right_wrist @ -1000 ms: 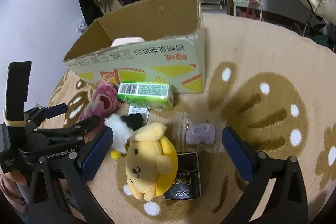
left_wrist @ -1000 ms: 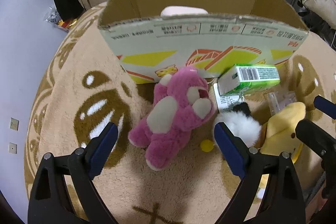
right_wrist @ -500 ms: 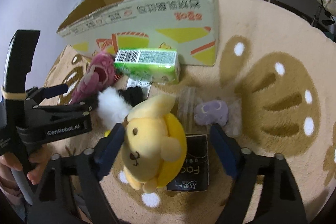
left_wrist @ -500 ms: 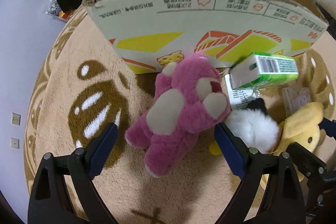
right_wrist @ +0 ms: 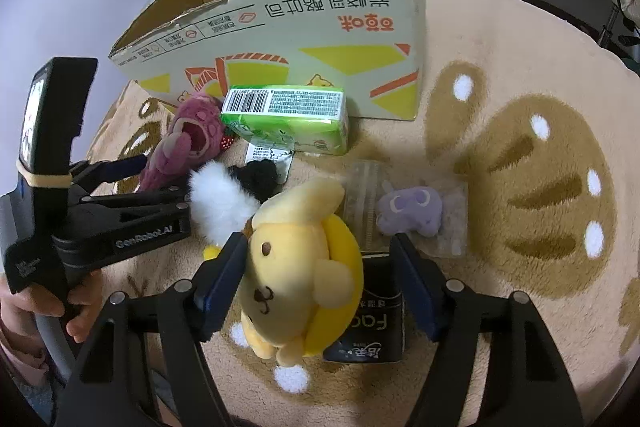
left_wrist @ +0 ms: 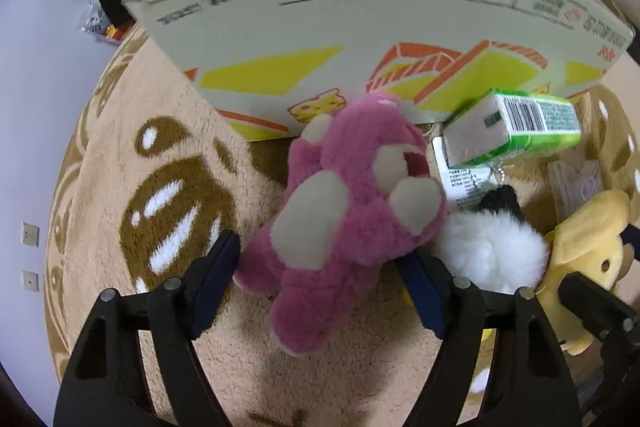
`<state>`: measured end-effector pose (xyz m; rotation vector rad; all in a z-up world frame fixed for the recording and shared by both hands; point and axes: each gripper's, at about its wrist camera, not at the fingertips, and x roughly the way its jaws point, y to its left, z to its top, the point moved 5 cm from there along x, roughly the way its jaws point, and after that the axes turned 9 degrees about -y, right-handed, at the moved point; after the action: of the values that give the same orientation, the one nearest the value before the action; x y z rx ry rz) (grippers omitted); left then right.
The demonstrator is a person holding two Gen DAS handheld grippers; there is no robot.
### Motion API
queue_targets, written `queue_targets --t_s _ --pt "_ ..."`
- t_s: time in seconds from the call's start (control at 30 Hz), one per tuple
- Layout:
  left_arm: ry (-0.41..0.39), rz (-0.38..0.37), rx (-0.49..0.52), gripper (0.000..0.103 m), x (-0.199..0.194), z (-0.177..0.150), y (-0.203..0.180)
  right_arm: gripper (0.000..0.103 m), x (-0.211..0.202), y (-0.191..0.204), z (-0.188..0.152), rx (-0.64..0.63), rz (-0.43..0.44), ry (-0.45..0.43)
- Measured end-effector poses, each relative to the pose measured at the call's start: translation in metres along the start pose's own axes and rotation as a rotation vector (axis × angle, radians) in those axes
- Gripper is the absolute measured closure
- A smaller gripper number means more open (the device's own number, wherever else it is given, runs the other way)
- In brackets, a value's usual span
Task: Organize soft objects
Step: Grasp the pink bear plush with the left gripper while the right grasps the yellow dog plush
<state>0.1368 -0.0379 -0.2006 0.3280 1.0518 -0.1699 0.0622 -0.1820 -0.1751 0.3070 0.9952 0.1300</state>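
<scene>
Our left gripper (left_wrist: pixel 318 269) fingers stand apart around the pink plush (left_wrist: pixel 344 223), whose long axis runs toward the cardboard box (left_wrist: pixel 360 39), while our right gripper (right_wrist: pixel 316 281) fingers stand apart around the yellow plush (right_wrist: pixel 300 267) on the rug (right_wrist: pixel 520 187), and the inside of the box is hidden.

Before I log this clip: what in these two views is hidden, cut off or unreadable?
- Box contents: both views, the near wall blocks the inside.
- Box print: left wrist view, blurred.
- Black pouch: right wrist view, partly under the yellow plush and a finger of the right hand-held gripper.
- Left hand-held gripper contact with the pink plush: fur hides one pad.
- White pompom: its attachment, unclear.
</scene>
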Motion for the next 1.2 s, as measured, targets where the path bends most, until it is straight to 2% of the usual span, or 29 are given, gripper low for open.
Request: queue_targets --t_s 0.07,0.1,0.17,0.27,0.5,0.63,0.87,1.2 --pt "-0.009 -0.005 0.017 0.037 -0.001 0.000 -0.003 0.044 -0.002 0.000 0.001 0.000 0.010 -0.003" --pt "-0.012 -0.008 0.019 0.040 -0.001 0.000 -0.003 0.047 -0.002 0.002 0.001 -0.004 0.014 -0.004" --pt "-0.003 -0.008 0.026 0.049 -0.001 -0.002 -0.004 0.047 -0.003 0.003 0.001 -0.011 0.009 -0.007" --pt "0.004 -0.004 0.034 0.054 -0.004 -0.004 -0.007 0.048 -0.003 0.003 0.000 -0.003 0.007 -0.008" --pt "-0.003 -0.026 0.039 0.055 -0.015 -0.007 -0.010 0.052 -0.014 -0.006 0.007 0.010 -0.003 -0.059" --pt "-0.041 -0.031 0.029 0.055 -0.030 -0.008 -0.010 0.052 -0.025 -0.010 0.014 0.012 0.002 -0.099" --pt "-0.049 -0.053 -0.047 0.056 -0.048 -0.013 -0.001 0.053 -0.043 -0.006 0.023 -0.013 -0.013 -0.201" --pt "-0.163 -0.064 -0.074 0.058 -0.085 -0.013 0.001 0.054 -0.069 -0.008 0.032 -0.017 -0.023 -0.326"
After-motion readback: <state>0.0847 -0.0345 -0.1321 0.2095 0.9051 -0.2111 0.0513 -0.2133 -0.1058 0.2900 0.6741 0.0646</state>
